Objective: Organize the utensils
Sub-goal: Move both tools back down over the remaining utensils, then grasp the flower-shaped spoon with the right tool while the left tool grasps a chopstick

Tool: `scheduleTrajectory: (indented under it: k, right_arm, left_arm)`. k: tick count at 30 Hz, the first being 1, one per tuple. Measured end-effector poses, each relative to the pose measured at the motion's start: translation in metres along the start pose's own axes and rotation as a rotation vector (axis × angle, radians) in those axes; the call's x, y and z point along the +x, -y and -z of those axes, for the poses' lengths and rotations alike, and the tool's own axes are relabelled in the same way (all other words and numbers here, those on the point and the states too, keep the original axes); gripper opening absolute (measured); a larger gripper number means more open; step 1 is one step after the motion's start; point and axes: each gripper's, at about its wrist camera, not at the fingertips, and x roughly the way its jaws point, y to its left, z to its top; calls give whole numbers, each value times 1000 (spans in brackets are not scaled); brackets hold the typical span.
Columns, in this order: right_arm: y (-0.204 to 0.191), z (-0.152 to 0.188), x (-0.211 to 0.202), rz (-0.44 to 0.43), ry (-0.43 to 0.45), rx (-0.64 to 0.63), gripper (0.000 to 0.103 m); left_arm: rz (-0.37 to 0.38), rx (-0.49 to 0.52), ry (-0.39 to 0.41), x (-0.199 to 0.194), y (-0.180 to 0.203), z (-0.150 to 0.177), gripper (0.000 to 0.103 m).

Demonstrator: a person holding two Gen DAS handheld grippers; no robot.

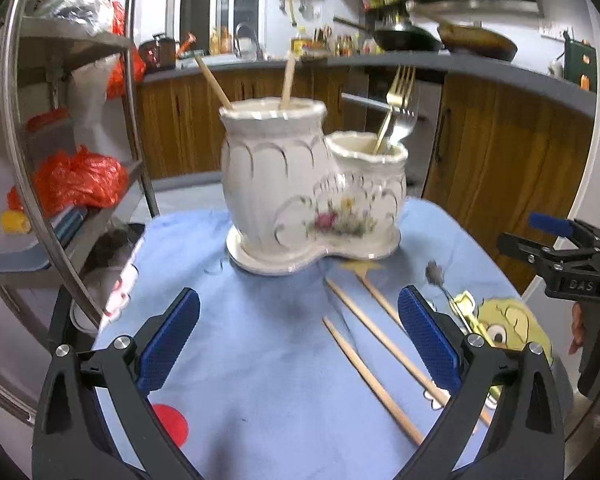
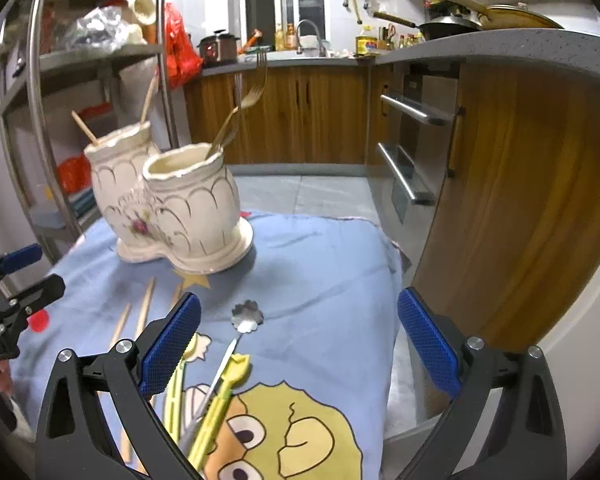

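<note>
Three loose chopsticks (image 1: 374, 344) lie on the blue-clothed desk (image 1: 260, 340) in front of the ceramic holder (image 1: 300, 184), beside one flower-bowled spoon (image 2: 244, 320). They look light, stiff, thin and likely to roll, so a mid-shaft pinch seems best. The holder's tall cup has two chopsticks, the short cup two forks (image 1: 398, 108). The left gripper (image 1: 300, 336) and right gripper (image 2: 300, 340) both hover with fingers spread, holding nothing.

Both grippers hover with fingers spread wide and nothing between them: the left gripper (image 1: 299, 334) and the right gripper (image 2: 299, 338) side by side.
</note>
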Motion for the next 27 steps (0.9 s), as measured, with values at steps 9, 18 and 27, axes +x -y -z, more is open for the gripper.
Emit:
scheduleTrajectory:
  k: [9,18,27]
  right_arm:
    - [-15,7,36,20,-89,-177,98]
    - [-20,4,56,-67,-163,-200,86]
    - [-23,4,82,-198,-274,-222,44]
  left_arm:
    - [12,31,-114,15,11,15,97]
    - [44,114,-237,26,32,32,84]
    - [78,125,-316,34,41,37,42]
